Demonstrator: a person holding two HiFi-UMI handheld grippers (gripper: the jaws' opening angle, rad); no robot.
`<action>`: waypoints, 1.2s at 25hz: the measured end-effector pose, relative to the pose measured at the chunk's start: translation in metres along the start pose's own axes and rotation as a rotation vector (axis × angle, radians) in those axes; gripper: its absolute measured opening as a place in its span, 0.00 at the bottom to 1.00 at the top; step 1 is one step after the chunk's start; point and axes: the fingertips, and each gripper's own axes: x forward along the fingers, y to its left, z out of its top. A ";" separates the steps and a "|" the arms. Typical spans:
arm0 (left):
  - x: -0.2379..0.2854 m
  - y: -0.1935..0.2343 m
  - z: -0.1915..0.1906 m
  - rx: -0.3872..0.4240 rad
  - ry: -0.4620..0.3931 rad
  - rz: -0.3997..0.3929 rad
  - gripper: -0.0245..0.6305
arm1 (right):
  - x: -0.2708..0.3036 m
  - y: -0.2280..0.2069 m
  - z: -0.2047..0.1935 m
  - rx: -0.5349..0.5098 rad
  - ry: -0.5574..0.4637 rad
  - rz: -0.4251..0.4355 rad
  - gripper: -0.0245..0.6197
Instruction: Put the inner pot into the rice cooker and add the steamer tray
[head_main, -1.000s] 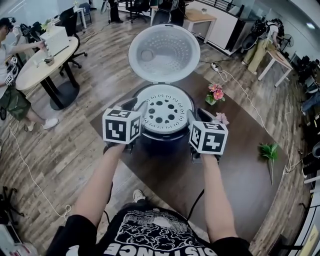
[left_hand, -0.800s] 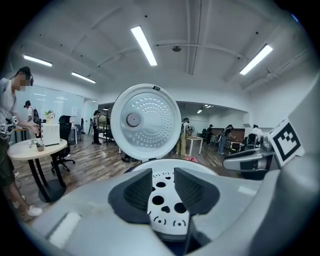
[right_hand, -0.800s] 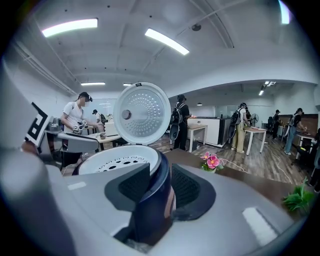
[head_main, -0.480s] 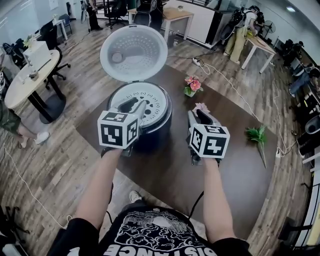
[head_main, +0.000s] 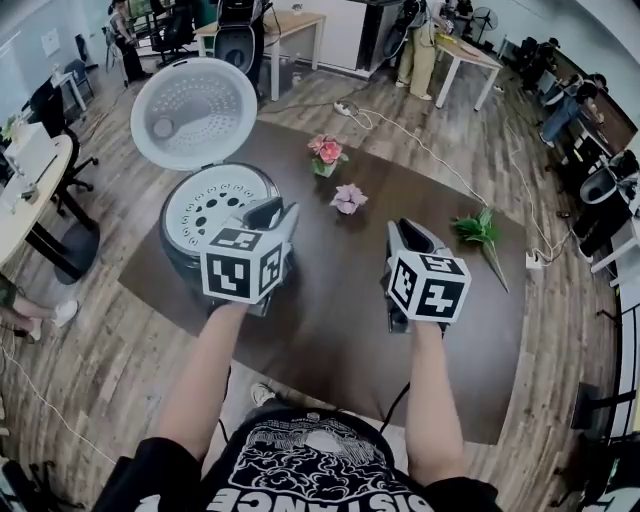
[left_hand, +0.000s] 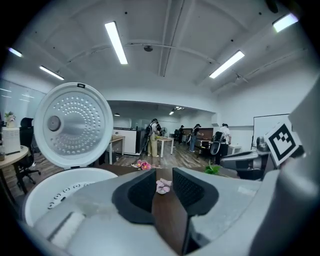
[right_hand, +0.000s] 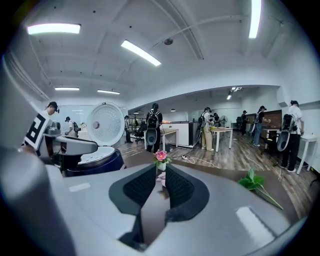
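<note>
From where I stand, the rice cooker (head_main: 178, 262) sits at about ten o'clock on the brown table (head_main: 330, 330), its lid (head_main: 193, 112) thrown back and upright behind it; the white steamer tray (head_main: 213, 200), full of holes, lies flat in the cooker's mouth; the inner pot I cannot see, though I take it to be under the tray.

The left gripper (head_main: 268, 213) hangs just beside the cooker's near rim, at the cooker's four o'clock; its jaws are closing with nothing between them, only bare tabletop and a pale flower (left_hand: 163, 186) beyond. The right gripper (head_main: 408, 232) is well apart from the cooker, out at three o'clock; its jaws are closing too, to a narrow slit, and hold nothing.

A pink flower (head_main: 325, 151) stands at twelve o'clock; a green sprig (head_main: 479, 229) lies at two.

To my eye both steps look done; pot and tray are in, and the hands are idle. If anything is left it is the lid; that would mean reaching up to eleven o'clock and tipping it forward on its hinge.
</note>
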 end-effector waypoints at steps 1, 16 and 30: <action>0.005 -0.011 0.000 0.006 0.004 -0.021 0.21 | -0.007 -0.010 -0.002 0.008 -0.002 -0.020 0.13; 0.057 -0.162 -0.021 0.094 0.066 -0.240 0.15 | -0.115 -0.137 -0.035 0.069 -0.017 -0.215 0.07; 0.064 -0.175 -0.026 0.109 0.052 -0.312 0.04 | -0.142 -0.152 -0.056 0.072 -0.035 -0.276 0.04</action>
